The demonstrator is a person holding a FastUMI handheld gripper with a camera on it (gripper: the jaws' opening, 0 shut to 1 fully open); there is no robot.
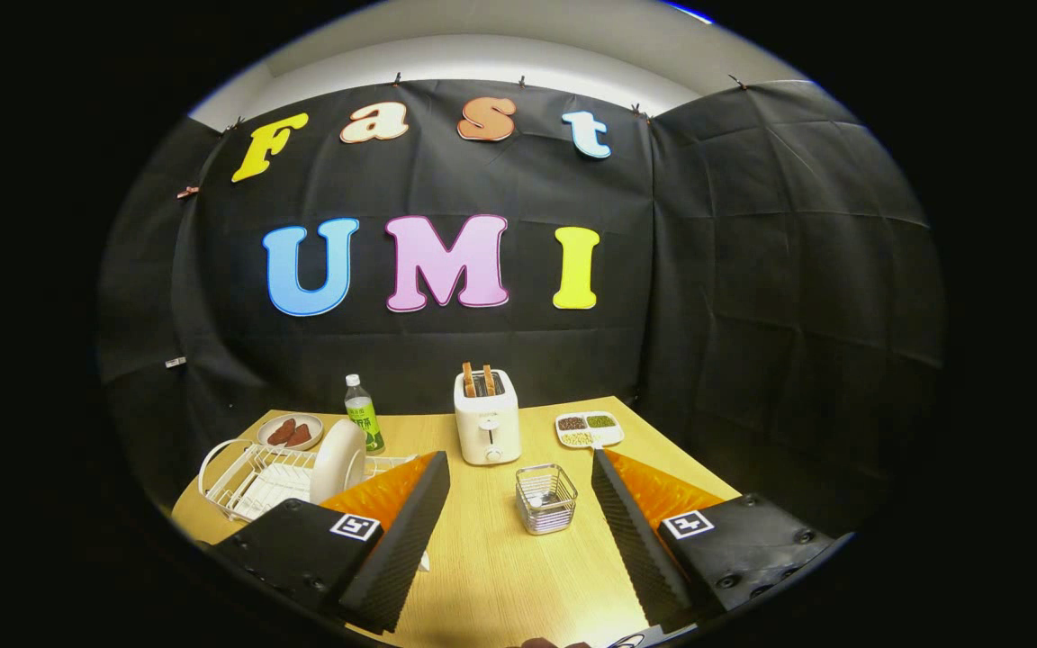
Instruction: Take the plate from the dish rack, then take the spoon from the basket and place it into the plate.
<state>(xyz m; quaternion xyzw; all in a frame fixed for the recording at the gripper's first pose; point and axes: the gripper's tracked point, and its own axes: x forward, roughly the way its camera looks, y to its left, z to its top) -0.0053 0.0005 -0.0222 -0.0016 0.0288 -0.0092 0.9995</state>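
We look across a wooden table (500, 558) set against the booth's black cloth wall. Our gripper (518, 490) hangs above the near part of the table with its two fingers spread wide, nothing between them but bare tabletop and, just ahead, a small wire basket (546, 498). We cannot make out the spoon inside the basket from here.

On the left, partly hidden behind the left finger, sits a white wire dish rack (253, 477). The white plate (338, 461) stands on edge in it, at the rack's right end, just beyond the left fingertip.

Farther back, near the middle of the table, a white toaster (487, 423) stands with two slices of toast (478, 380) sticking up from its slots. To the right of the toaster lies a divided tray (590, 429) with three kinds of beans or grains in its compartments. To the left of the toaster a clear bottle (363, 412) with a green label stands upright, just behind the plate. At the far left corner, a small dish (291, 431) holds two reddish-brown pieces of food.
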